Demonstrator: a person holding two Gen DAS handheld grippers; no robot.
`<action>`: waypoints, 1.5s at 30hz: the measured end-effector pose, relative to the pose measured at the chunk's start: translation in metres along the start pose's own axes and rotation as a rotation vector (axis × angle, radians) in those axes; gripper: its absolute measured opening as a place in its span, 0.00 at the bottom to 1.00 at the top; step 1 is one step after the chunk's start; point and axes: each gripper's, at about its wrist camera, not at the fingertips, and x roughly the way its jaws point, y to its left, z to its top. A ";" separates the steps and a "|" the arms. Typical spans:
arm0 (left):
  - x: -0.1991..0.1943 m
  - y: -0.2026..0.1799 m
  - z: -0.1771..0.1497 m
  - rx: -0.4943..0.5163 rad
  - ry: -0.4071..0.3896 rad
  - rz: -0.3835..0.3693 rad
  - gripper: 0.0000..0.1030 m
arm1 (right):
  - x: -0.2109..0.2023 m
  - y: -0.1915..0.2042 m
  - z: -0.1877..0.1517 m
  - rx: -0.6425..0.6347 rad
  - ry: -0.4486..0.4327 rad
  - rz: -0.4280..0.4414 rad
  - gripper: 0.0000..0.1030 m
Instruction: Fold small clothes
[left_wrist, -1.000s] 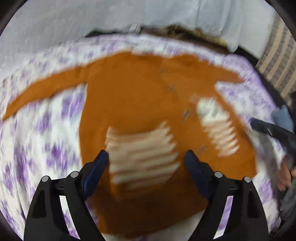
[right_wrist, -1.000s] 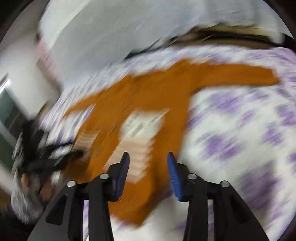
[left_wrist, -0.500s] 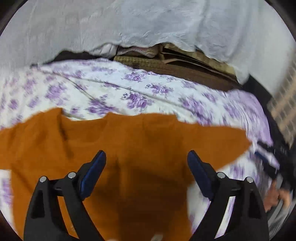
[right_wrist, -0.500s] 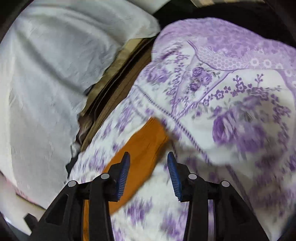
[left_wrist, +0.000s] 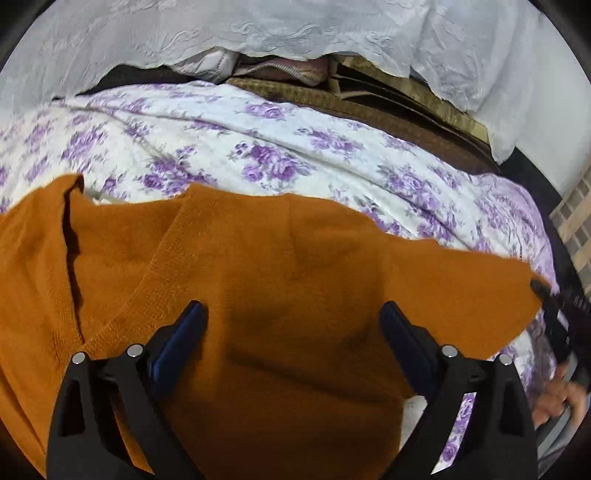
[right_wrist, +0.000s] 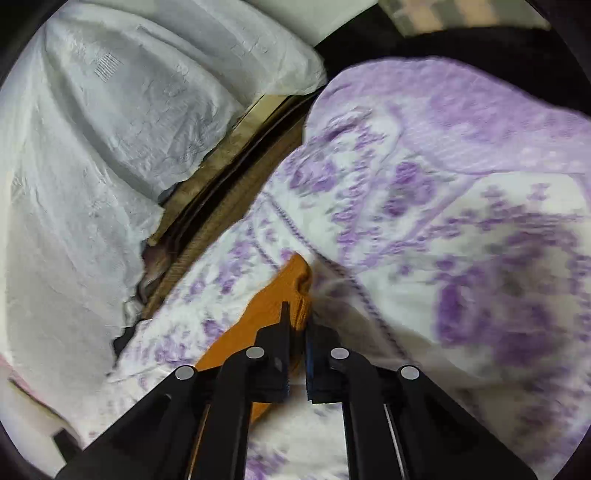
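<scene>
The right hand-held gripper (right_wrist: 295, 325) has its jaws pinched together on the end of one sleeve (right_wrist: 284, 291) of the orange knit sweater (left_wrist: 258, 295); a small bunch of orange cloth sits between the blue-lined pads and pokes out just beyond their tips. In the left wrist view the same gripper appears as a dark shape at the far tip of that sleeve, with part of the person's hand (left_wrist: 557, 398) just below it.

The left hand-held gripper (left_wrist: 291, 314) is over the body of the sweater, its jaws spread wide and opening further. Orange cloth fills the space between the two fingers, but the pads do not press on it. Whether the fingertips touch the fabric cannot be told.

The sweater lies spread on a bed covered by a white bedsheet with purple flowers (left_wrist: 280, 147). Its V-shaped ribbed neckline runs toward the left gripper's left finger, and the other sleeve reaches off past the neckline to the picture's left edge. The sleeve held by the right gripper stretches out flat across the sheet, away from the sweater's body.

Beyond the sweater, past the far edge of the bed, a white embroidered cloth (left_wrist: 295, 33) hangs down, and under its hem show brown flat boards (left_wrist: 388, 99) and a bit of pale folded fabric.
</scene>
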 end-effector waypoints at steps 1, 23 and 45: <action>0.002 0.000 -0.001 0.009 0.011 0.012 0.90 | 0.004 -0.006 -0.003 0.015 0.023 -0.030 0.06; -0.056 0.054 -0.012 -0.031 -0.008 0.005 0.95 | -0.039 0.080 -0.030 -0.175 0.014 0.178 0.06; -0.108 0.190 -0.038 0.006 -0.037 0.196 0.95 | -0.035 0.212 -0.102 -0.305 0.107 0.285 0.06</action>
